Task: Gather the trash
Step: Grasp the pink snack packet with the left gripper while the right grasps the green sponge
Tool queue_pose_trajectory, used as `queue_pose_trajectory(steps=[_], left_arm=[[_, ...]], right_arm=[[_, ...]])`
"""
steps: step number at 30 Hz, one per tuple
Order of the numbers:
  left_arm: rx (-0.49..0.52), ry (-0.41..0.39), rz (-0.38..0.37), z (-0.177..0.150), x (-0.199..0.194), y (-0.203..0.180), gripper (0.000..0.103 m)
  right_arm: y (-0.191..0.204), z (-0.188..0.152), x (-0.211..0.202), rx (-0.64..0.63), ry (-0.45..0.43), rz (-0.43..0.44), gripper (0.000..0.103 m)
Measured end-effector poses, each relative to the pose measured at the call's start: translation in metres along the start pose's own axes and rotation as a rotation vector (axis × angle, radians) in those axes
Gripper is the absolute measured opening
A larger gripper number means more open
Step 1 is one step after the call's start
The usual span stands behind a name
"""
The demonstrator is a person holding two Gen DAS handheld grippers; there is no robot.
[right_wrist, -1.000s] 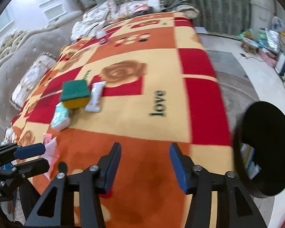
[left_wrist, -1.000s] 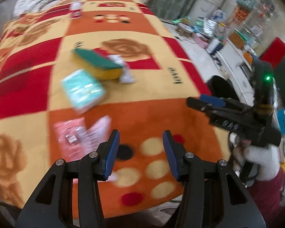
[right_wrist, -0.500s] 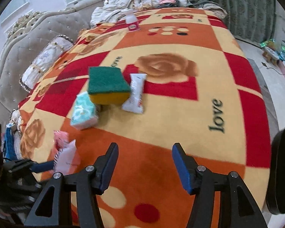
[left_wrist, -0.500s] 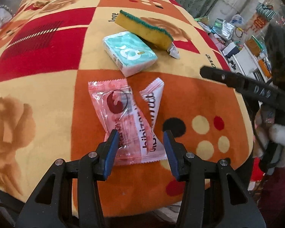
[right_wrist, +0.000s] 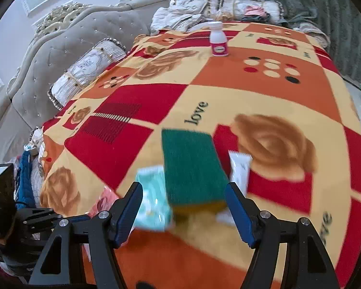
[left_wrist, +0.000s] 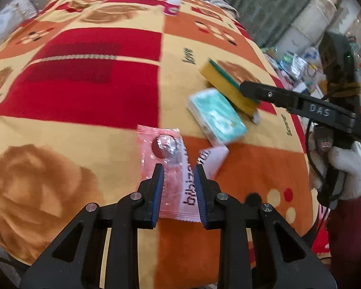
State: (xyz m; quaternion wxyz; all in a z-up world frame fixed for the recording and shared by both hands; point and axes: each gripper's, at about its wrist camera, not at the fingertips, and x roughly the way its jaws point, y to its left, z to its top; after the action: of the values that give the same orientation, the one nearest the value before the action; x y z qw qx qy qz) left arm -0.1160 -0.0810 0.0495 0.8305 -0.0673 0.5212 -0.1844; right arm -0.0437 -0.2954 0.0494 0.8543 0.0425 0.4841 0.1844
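The left gripper (left_wrist: 178,187) has narrowed onto a pink snack wrapper (left_wrist: 167,168); the right gripper (right_wrist: 183,213), spread wide, straddles a green sponge (right_wrist: 192,168).

Left gripper (left_wrist: 178,187) fingers are covering both side edges of the pink wrapper (left_wrist: 167,168), so contact with it is staying unclear; print is reading only partly as "bibizo". White torn wrapper (left_wrist: 213,157) is lying partly under the tissue pack (left_wrist: 216,116), which is smearing with motion blur. Right gripper's finger (left_wrist: 276,95) is hiding the sponge's (left_wrist: 225,84) far end. In the right wrist view the sponge (right_wrist: 192,166), tissue pack (right_wrist: 154,200) and white sachet (right_wrist: 239,168) are blurring. Bottle (right_wrist: 219,39) label is showing too small to read.
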Motion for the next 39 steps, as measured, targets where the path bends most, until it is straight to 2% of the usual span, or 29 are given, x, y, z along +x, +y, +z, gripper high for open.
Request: queue_pose_trajectory(steps=[4,9,10,11,12,13,14,20,22,26,27,29,36,39], left_arm=[[-0.031,-0.005,0.004,0.005,-0.003,0.013,0.023],[-0.006,0.061,-0.062,-0.001,0.009,0.006,0.024],[0.002,0.073,-0.077,-0.002,0.011,0.004,0.025],[0.009,0.08,-0.085,-0.004,0.012,0.002,0.031],[0.018,0.084,-0.09,-0.005,0.013,0.0,0.041],[0.023,0.083,-0.093,-0.006,0.014,-0.001,0.046],[0.027,0.084,-0.092,-0.006,0.016,-0.003,0.05],[0.107,0.1,-0.031,-0.012,0.023,-0.018,0.05],[0.118,0.096,-0.034,-0.013,0.017,-0.019,0.05],[0.083,0.064,-0.053,-0.012,-0.002,-0.008,0.052],[0.085,0.055,-0.045,-0.013,-0.007,-0.005,0.057],[0.085,0.054,-0.033,-0.017,-0.011,-0.001,0.061],[0.156,0.113,-0.028,-0.03,0.014,-0.004,0.062],[0.202,0.093,-0.006,-0.029,0.018,-0.013,0.064]], right_arm=[[-0.003,0.014,0.025,-0.027,0.044,0.007,0.07],[-0.012,0.018,0.053,-0.007,0.109,0.018,0.07],[-0.013,0.017,0.056,0.001,0.116,0.024,0.07],[-0.014,0.015,0.058,0.009,0.113,0.034,0.07],[-0.014,0.014,0.057,0.013,0.103,0.035,0.07],[-0.014,0.013,0.053,0.019,0.089,0.032,0.061],[-0.013,0.013,0.051,0.021,0.083,0.036,0.06],[-0.001,0.008,0.007,-0.01,-0.011,0.023,0.059],[0.0,0.005,-0.009,-0.005,-0.038,0.025,0.06],[0.004,-0.007,-0.028,-0.018,-0.057,0.005,0.06],[0.004,-0.012,-0.033,-0.018,-0.059,0.004,0.06],[0.003,-0.018,-0.038,-0.014,-0.059,0.001,0.06],[0.004,-0.033,-0.045,0.011,-0.06,0.019,0.06],[0.008,-0.036,-0.046,0.001,-0.052,0.018,0.06]])
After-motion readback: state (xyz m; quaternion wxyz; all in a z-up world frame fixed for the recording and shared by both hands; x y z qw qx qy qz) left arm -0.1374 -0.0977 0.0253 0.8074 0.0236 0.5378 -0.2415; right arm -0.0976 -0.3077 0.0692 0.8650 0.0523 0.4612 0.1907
